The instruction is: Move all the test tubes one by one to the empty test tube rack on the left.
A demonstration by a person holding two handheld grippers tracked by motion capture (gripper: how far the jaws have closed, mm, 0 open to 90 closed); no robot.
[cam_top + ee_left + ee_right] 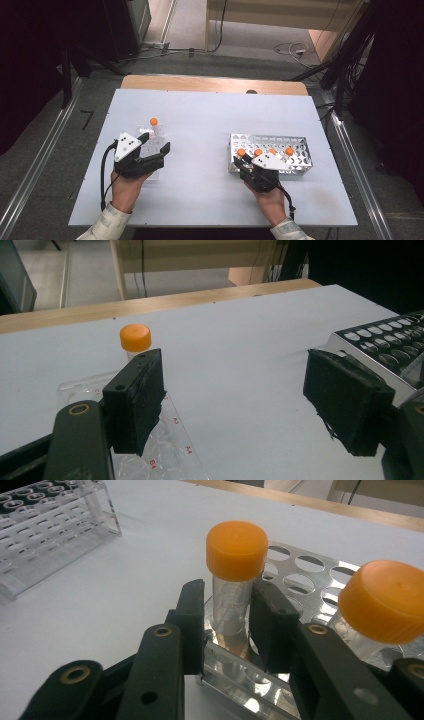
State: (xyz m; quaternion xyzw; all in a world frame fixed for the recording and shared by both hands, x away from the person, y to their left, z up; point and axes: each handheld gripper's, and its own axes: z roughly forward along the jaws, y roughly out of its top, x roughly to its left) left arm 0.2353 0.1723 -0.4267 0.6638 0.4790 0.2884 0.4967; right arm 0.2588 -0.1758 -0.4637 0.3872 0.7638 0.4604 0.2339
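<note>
A metal tube rack point(300, 150) at the right holds several orange-capped tubes along its near row. My right gripper point(246, 161) reaches the leftmost of them point(241, 152) from the near side. In the right gripper view its jaws stand narrowly around that tube's clear body point(230, 610), below the cap. One pad point(260, 615) touches it; a thin gap shows at the other. My left gripper point(156, 142) rests wide open over a clear plastic rack point(160, 136). One orange-capped tube point(135, 337) stands in that rack beyond the jaws, which hold nothing.
A second capped tube point(385, 600) stands close beside the one between my right jaws. The metal rack's far holes point(310, 565) are unfilled. A white board point(210, 115) covers the table, with a wooden strip point(215, 82) along its far edge. Cables lie on the floor beyond.
</note>
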